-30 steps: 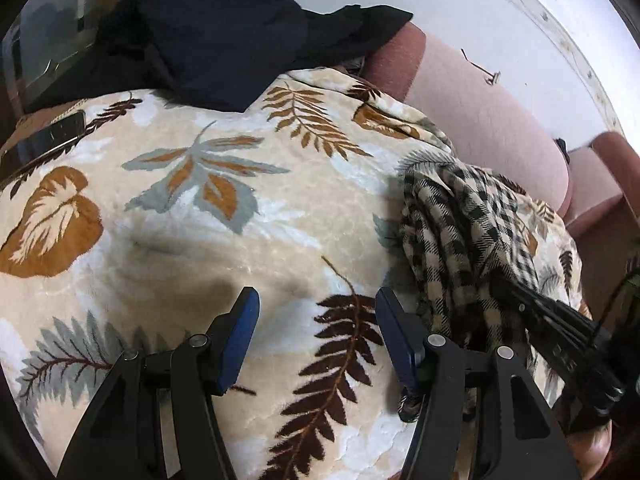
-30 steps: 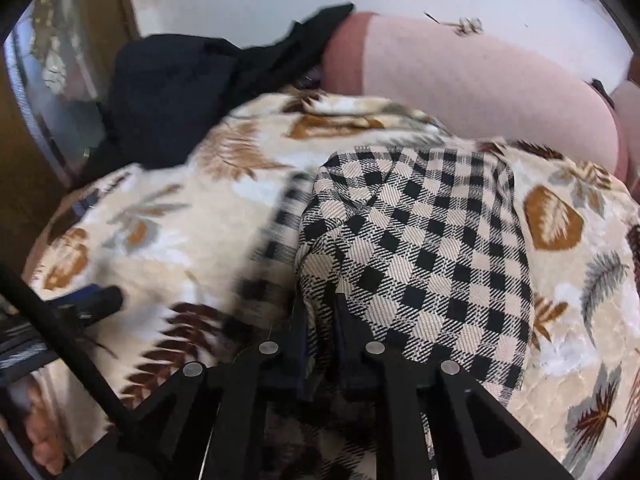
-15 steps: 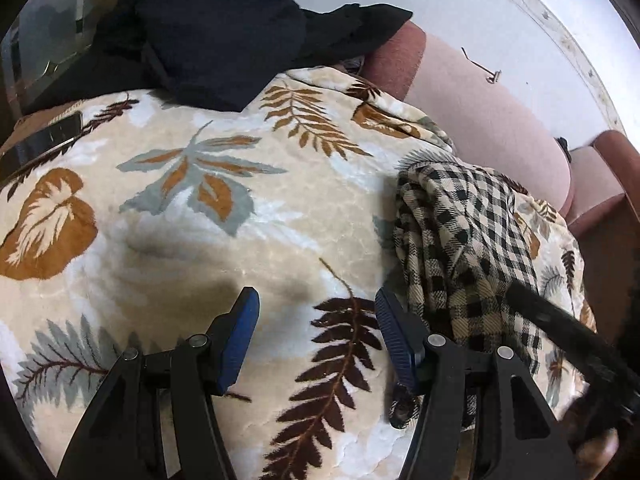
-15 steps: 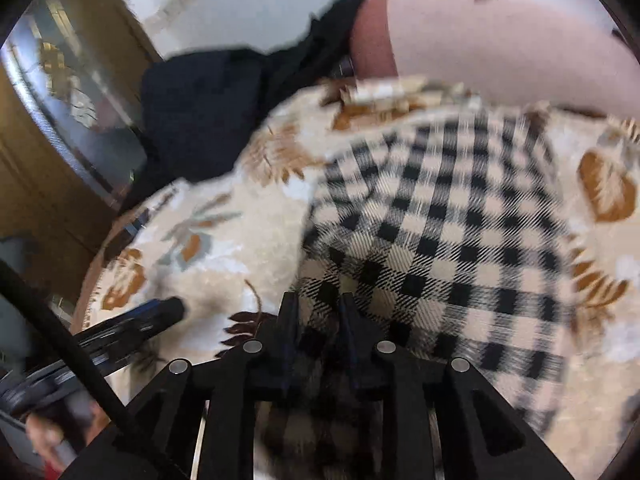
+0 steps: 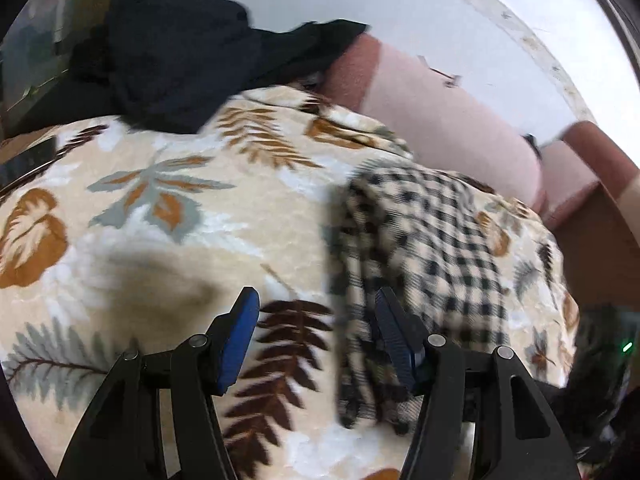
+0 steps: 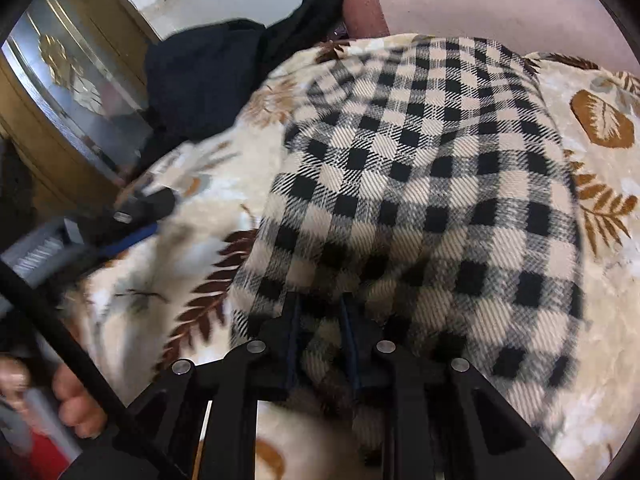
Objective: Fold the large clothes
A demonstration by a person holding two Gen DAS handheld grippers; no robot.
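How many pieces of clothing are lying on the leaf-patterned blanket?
2: the checked garment lies spread near the right gripper; the dark garment is heaped at the blanket's far edge. More may be hidden there.

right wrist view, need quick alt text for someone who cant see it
The right gripper pinches the near edge of a black-and-cream checked garment lying on a leaf-print blanket. Dark clothes are heaped behind.

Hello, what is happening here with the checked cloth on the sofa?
A person with a gripper in each hand is folding a black-and-cream checked garment on a leaf-patterned blanket over a pink sofa. The right gripper has a fold of it between its narrow jaws. The left gripper hangs open beside the garment's edge, holding nothing. Dark clothes lie behind.
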